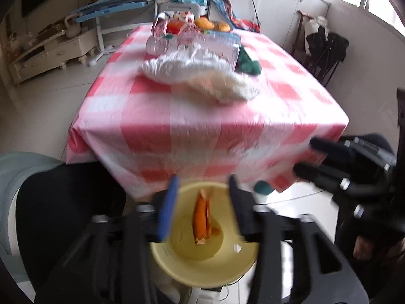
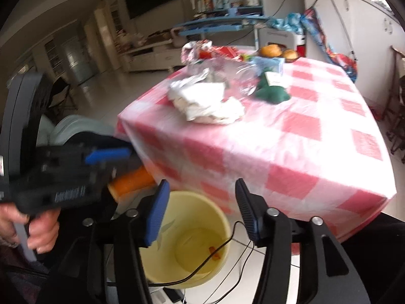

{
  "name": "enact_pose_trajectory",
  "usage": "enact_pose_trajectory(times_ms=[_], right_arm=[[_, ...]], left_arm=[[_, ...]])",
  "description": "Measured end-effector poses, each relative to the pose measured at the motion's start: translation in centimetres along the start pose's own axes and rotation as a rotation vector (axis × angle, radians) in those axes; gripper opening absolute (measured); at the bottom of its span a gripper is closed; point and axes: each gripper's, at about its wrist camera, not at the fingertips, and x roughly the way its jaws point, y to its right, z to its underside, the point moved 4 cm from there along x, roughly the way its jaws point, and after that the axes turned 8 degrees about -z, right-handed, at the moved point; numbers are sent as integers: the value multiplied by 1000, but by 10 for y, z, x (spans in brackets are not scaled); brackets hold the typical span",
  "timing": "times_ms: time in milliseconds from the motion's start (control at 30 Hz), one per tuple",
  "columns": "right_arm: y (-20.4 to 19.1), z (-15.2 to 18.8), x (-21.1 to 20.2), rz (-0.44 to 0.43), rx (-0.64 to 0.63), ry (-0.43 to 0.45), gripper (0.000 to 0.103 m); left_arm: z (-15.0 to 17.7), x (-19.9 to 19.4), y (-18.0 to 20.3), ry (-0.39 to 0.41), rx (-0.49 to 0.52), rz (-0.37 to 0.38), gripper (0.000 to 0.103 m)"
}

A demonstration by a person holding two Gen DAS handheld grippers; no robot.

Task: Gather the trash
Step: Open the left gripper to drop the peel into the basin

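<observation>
A yellow bin [image 1: 202,261] stands on the floor below the table's near edge; it also shows in the right wrist view [image 2: 187,240]. My left gripper [image 1: 202,202] is open above it, and an orange wrapper [image 1: 202,220] is between the fingers, over the bin. In the right wrist view the left gripper [image 2: 119,167] has the orange wrapper [image 2: 131,179] at its tips, blurred. My right gripper [image 2: 200,210] is open and empty above the bin; it shows at the right in the left wrist view [image 1: 303,157]. A white crumpled bag [image 1: 197,73] and clear plastic packaging [image 2: 227,73] lie on the table.
The table has a red and white checked cloth [image 1: 202,126]. A green cloth [image 2: 272,91], oranges [image 2: 272,50] and red wrappers [image 2: 215,50] sit at its far end. A black cable [image 2: 227,240] crosses the bin. A small scrap [image 2: 215,252] lies in the bin.
</observation>
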Motion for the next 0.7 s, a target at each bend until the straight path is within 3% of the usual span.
enact_pose_trajectory(times_ms=[133, 300, 433, 533, 700], right_arm=[[8, -5, -2, 31, 11, 13, 59], [6, -4, 0, 65, -12, 7, 60], [1, -2, 4, 89, -44, -4, 60], [-3, 0, 6, 103, -70, -15, 64], [-7, 3, 10, 115, -97, -32, 65]], left_arm=[[-7, -9, -9, 52, -26, -41, 58], [-32, -32, -34, 209, -97, -148, 78], [-51, -36, -53, 289, -154, -205, 80], [-54, -29, -65, 299, -199, -232, 82], [-43, -11, -73, 250, -219, -239, 83]])
